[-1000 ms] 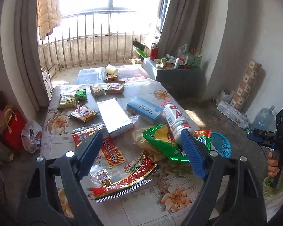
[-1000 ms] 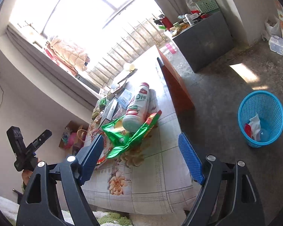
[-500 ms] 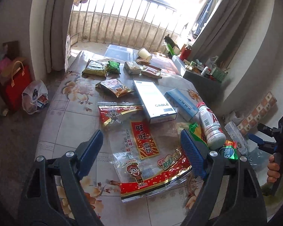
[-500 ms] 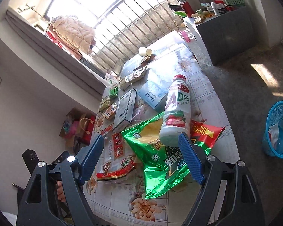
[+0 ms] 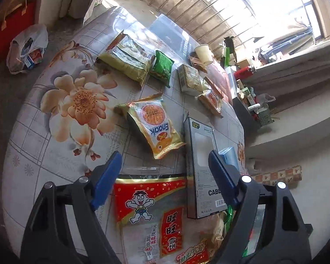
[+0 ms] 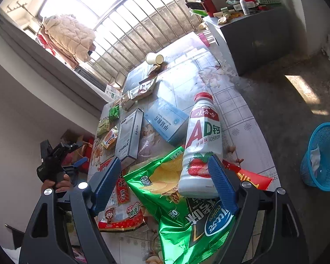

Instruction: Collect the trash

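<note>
Red snack bag [image 5: 151, 211] now nearer the left gripper [image 5: 165, 173].

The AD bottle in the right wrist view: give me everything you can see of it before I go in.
The AD bottle is white plastic with a red cap, a red label band, large red and green letters and a strawberry picture near its base. It lies on its side, cap on, pointing away from the camera. Its base rests on the green chip bag; its side is against the blue box. The right gripper is open, touching nothing.
</note>
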A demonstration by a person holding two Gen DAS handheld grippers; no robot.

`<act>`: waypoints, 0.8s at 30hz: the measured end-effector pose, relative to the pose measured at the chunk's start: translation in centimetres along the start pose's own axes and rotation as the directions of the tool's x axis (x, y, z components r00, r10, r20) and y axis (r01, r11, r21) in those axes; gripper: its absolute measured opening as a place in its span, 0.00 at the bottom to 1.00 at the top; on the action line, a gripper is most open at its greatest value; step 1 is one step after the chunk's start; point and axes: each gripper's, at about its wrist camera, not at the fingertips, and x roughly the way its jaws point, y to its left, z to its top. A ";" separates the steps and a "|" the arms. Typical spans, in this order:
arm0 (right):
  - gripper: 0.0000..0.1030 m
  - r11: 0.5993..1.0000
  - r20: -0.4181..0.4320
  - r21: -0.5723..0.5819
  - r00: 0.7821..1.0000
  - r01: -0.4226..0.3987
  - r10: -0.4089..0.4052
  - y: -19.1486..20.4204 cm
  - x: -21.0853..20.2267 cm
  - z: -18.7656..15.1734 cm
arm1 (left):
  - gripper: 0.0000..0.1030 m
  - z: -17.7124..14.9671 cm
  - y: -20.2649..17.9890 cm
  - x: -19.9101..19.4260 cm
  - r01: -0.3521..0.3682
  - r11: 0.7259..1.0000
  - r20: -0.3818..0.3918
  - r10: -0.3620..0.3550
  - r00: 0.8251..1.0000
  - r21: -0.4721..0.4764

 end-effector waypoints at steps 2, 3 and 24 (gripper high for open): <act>0.77 1.000 -0.003 0.018 1.000 -0.001 0.001 -0.2 0.6 0.3 | 0.60 1.4 1.0 2.4 -0.040 0.997 -0.023 0.038 0.999 -0.063; 0.77 1.000 -0.003 0.023 1.000 -0.002 0.002 -0.3 0.8 0.4 | 0.59 1.9 1.5 3.5 -0.054 0.995 -0.032 0.051 0.998 -0.083; 0.77 0.998 -0.027 0.047 0.999 0.048 -0.047 -2.1 1.4 0.7 | 0.00 2.5 1.5 7.0 -0.191 0.981 0.015 0.191 0.981 -0.017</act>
